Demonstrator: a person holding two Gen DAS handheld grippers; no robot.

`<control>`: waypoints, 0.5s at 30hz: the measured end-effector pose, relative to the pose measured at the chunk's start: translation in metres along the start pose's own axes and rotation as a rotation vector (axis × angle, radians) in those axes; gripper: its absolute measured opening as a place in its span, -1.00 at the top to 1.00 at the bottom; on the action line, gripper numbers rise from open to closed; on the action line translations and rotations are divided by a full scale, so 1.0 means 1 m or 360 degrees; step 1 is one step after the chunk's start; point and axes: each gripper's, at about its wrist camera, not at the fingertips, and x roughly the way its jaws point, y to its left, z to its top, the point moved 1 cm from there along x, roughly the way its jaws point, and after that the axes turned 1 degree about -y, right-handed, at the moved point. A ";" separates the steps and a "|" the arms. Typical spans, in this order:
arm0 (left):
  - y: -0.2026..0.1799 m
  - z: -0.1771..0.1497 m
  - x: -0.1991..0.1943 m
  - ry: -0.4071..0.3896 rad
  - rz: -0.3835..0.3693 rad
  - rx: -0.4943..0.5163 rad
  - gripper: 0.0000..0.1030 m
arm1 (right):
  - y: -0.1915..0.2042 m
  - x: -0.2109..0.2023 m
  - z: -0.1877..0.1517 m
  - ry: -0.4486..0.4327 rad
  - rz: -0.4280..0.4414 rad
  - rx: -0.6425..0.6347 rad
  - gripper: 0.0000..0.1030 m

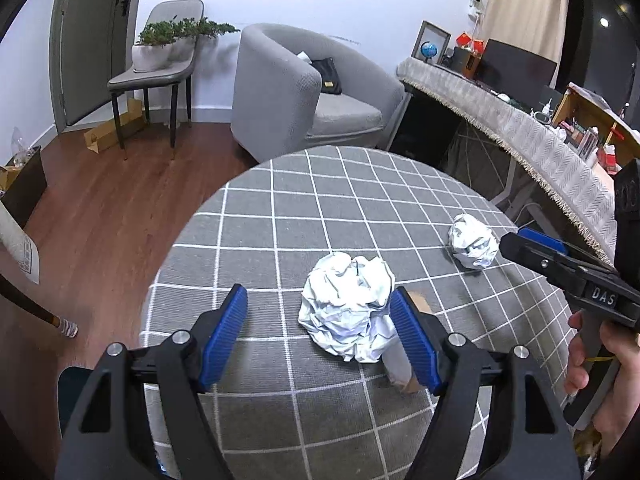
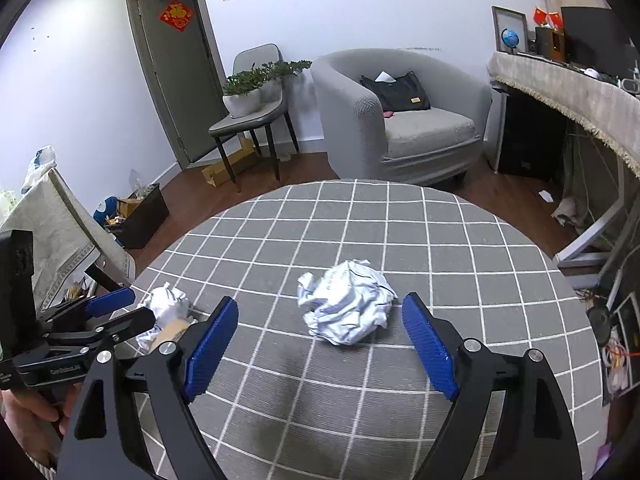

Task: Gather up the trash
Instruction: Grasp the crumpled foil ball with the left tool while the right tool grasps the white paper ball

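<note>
Each of your grippers, left gripper (image 1: 319,338) and right gripper (image 2: 320,344), had its own paper ball, near ball (image 1: 347,305) and far ball (image 2: 347,307), lying just ahead between released fingers.

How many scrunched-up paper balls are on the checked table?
2. One paper ball sits between the open left gripper fingers; the other paper ball lies just ahead of the open right gripper. None seems hidden.

On the worktop (image 1: 280,208), one paper ball (image 1: 347,306) lies between the left gripper's (image 1: 318,336) jaws, another paper wad (image 2: 347,307) between the right gripper's (image 2: 320,344) jaws.
</note>
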 end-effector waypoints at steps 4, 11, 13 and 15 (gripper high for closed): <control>-0.002 0.002 0.004 0.0016 -0.0017 0.0004 -0.39 | -0.009 0.006 -0.003 0.0038 0.0008 0.0020 -0.66; -0.014 0.005 0.016 0.0074 -0.0078 0.0036 -0.10 | -0.018 0.015 -0.007 0.0099 0.0038 0.0057 -0.66; -0.016 0.005 0.017 0.0068 -0.0093 0.0034 -0.01 | -0.019 0.018 -0.007 0.0113 0.0034 0.0063 -0.67; -0.019 0.006 0.018 0.0069 -0.0098 0.0046 0.02 | -0.020 0.022 -0.007 0.0131 0.0030 0.0067 -0.68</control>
